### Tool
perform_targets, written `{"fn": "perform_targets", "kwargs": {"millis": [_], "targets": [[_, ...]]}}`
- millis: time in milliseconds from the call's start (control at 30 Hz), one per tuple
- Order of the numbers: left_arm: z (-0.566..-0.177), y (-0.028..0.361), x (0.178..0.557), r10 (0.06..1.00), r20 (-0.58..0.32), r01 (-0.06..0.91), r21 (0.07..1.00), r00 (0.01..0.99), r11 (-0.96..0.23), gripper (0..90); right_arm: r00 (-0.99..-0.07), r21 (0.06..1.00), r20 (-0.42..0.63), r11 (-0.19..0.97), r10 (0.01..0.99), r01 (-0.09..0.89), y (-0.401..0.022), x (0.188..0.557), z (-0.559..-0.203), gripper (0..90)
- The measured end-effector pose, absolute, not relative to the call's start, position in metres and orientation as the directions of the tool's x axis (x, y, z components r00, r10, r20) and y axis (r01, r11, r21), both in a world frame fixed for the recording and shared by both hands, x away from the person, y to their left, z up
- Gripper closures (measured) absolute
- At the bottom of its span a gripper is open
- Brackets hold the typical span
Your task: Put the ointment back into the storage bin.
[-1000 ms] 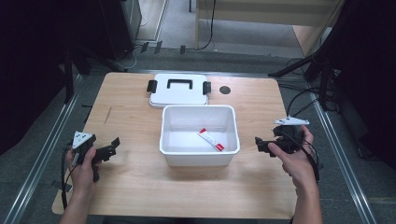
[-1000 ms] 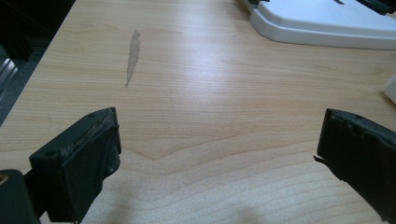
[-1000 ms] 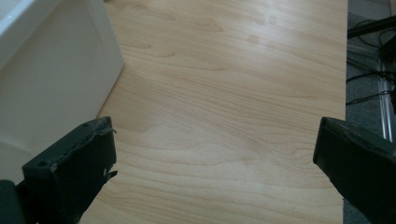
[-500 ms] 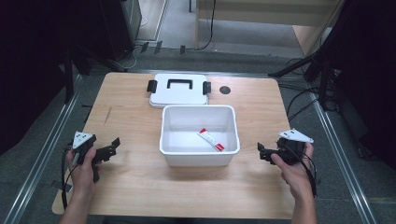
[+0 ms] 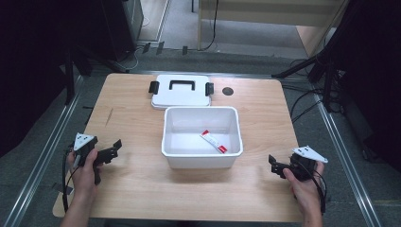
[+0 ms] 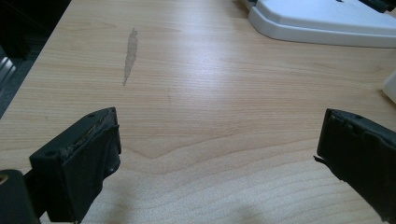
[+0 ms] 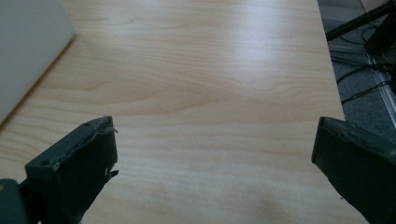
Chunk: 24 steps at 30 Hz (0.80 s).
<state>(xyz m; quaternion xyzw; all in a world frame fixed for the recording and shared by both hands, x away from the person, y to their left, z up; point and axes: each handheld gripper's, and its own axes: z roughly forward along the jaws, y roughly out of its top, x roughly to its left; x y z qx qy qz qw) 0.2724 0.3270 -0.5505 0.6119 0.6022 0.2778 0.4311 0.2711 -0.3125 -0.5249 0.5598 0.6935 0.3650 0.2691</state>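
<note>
A white rectangular plastic bin (image 5: 202,137) stood open near the middle of the wooden table (image 5: 142,189). Inside it lay one item, a small white tube with a red end (image 5: 214,142), flat on the bin floor and angled from upper left to lower right, toward the bin's right half; its print was too small to read. The rest of the bin floor was bare. The bin's lid (image 5: 181,91), white with a black handle on top and a black latch at each end, lay flat on the table just behind the bin, shifted a little to its left, its near edge very close to the bin's far rim; contact between them could not be judged. A small dark round spot (image 5: 228,91) sat in the tabletop just right of the lid. The left tool (image 5: 113,147) was held low over the table near its left edge, well apart from the bin, jaws spread wide with nothing between them; in the left gripper view only bare wood showed between the jaws, with a grey smear (image 6: 130,52) on the wood ahead and the lid's corner at the upper right. The right tool (image 5: 274,165) was held near the table's front right corner, also apart from the bin, jaws likewise spread wide and empty; the right gripper view showed the bin's wall at the upper left.
</note>
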Motion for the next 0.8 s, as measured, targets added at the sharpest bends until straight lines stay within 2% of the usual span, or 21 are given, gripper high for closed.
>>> {"fn": "perform_targets", "kwargs": {"millis": [167, 300, 800], "targets": [[-0.550, 0.327, 0.272, 0.976, -0.180, 0.499, 0.861, 0.121, 0.097, 0.3, -0.213, 0.805, 0.039, 0.095, 0.976, 0.585, -0.323, 0.260, -0.529, 0.3], [-0.550, 0.325, 0.272, 0.977, -0.174, 0.501, 0.861, 0.125, 0.089, 0.3, -0.180, 0.805, 0.037, 0.078, 0.983, 0.589, -0.335, 0.246, -0.535, 7.6], [-0.550, 0.324, 0.270, 0.979, -0.164, 0.494, 0.865, 0.120, 0.084, 0.3, -0.168, 0.793, 0.079, 0.040, 0.983, 0.607, -0.339, 0.239, -0.547, 8.0]]}}
